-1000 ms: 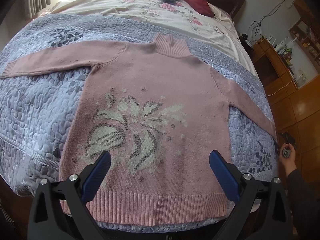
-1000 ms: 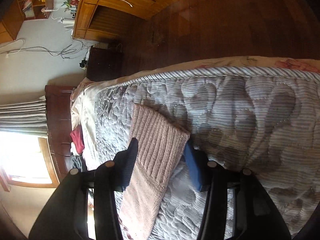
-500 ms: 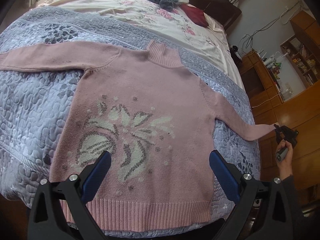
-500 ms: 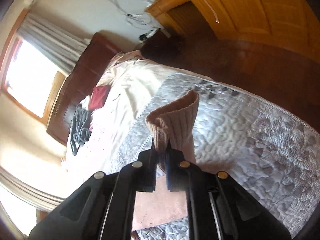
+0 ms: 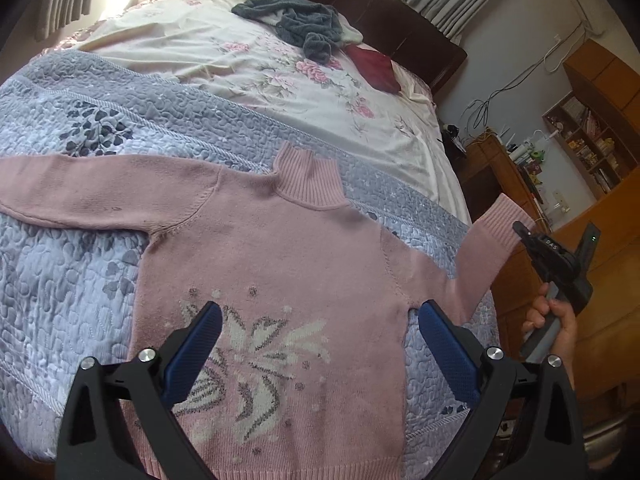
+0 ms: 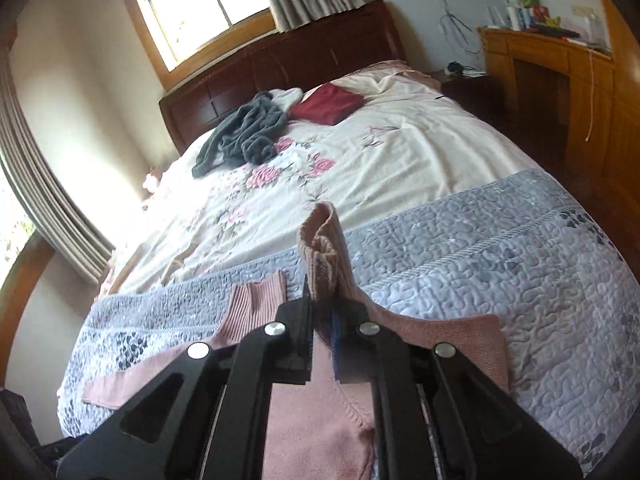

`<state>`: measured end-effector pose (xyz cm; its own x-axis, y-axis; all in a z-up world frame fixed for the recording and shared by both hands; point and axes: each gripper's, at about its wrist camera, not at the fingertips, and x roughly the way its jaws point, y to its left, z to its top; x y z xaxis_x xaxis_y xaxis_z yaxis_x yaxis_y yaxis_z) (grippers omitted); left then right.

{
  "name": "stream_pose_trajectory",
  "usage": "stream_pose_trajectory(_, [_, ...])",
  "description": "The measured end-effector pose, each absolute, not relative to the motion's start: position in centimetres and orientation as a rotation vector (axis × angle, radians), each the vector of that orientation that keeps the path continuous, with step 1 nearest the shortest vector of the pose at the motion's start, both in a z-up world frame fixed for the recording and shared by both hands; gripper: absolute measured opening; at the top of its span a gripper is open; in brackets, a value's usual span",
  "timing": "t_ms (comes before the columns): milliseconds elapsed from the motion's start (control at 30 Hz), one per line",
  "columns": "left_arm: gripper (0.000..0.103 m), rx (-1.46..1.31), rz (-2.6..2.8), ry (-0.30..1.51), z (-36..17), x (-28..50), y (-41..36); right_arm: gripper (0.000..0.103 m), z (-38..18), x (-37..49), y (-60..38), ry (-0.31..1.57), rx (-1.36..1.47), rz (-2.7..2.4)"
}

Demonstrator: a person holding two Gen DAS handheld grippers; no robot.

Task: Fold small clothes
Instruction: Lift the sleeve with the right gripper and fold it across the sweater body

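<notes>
1. Your pink sweater (image 5: 280,272) lies front-up on the grey-blue quilt (image 5: 72,264) at the foot end of the bed, collar toward the headboard, with the white flower pattern facing you.
2. Your left gripper (image 5: 320,344) hangs above the sweater's lower chest with its blue-padded fingers (image 5: 192,352) spread wide apart and nothing between them. Whether the tips touch the knit is hard to judge from this angle.
3. Your right gripper (image 6: 322,316) has its jaws pressed together on the ribbed cuff (image 6: 324,256) of one sleeve. The cuff stands up folded above the fingertips, lifted off the quilt.
4. In the left wrist view that same cuff (image 5: 500,224) is raised past the bed's edge, and the sleeve runs in a slope down to the shoulder. Your hand (image 5: 556,320) grips the handle of the right gripper just below it.
5. The other sleeve (image 5: 92,196) lies flat and stretched straight out across the quilt on the far side of the body.
6. The ribbed collar (image 5: 308,180) rests flat, just short of the quilt's upper border.
7. Beyond the quilt is a cream floral sheet (image 5: 256,64). A crumpled grey garment (image 5: 304,24) and a folded dark red cloth (image 5: 374,68) lie on it near the dark wooden headboard (image 6: 280,64), well apart from the sweater.
8. A wooden desk (image 6: 552,64) stands by the wall beside the bed.
</notes>
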<state>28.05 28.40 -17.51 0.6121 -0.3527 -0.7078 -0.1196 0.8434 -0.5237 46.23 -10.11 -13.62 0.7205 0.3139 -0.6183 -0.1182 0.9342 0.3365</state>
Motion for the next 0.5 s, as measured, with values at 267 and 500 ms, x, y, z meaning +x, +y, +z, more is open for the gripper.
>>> stream_pose_trajectory(267, [0.099, -0.615, -0.214, 0.933, -20.3, 31.7, 29.9, 0.006, -24.8, 46.0, 3.4, 0.893, -0.033, 0.281])
stream_pose_trajectory(500, [0.099, -0.841, -0.37, 1.054, -26.7, 37.2, 29.5, 0.025, -34.1, 44.3, 8.4, 1.034, -0.184, 0.329])
